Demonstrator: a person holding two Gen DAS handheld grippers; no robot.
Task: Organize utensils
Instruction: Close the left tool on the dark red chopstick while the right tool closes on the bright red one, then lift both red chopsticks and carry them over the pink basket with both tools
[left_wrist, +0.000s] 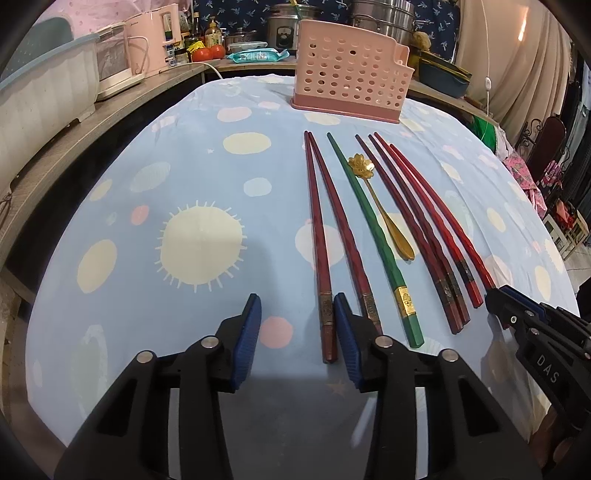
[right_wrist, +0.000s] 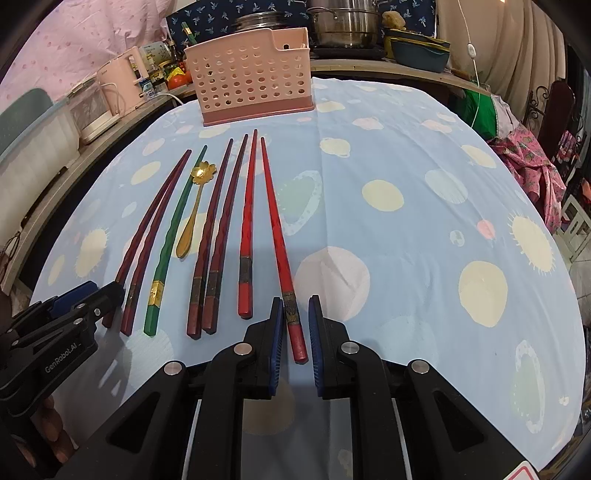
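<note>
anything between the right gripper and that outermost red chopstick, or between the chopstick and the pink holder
Nothing visible does. The right gripper is open with the red chopstick's thick end already between its fingers. From there to the pink holder there is only bare tablecloth; the other utensils lie to the left.

1. The left gripper (left_wrist: 297, 314) reaches forward low, its black arms spreading into two blue-padded fingers (left_wrist: 247, 338) set wide apart.
2. The right gripper (right_wrist: 295, 317) points the same way, its blue fingers (right_wrist: 275, 332) parted more narrowly.
3. From the left wrist view, the right gripper's (left_wrist: 498, 299) tips appear at the right edge, angled inward; its gap is hard to judge from there.
</note>
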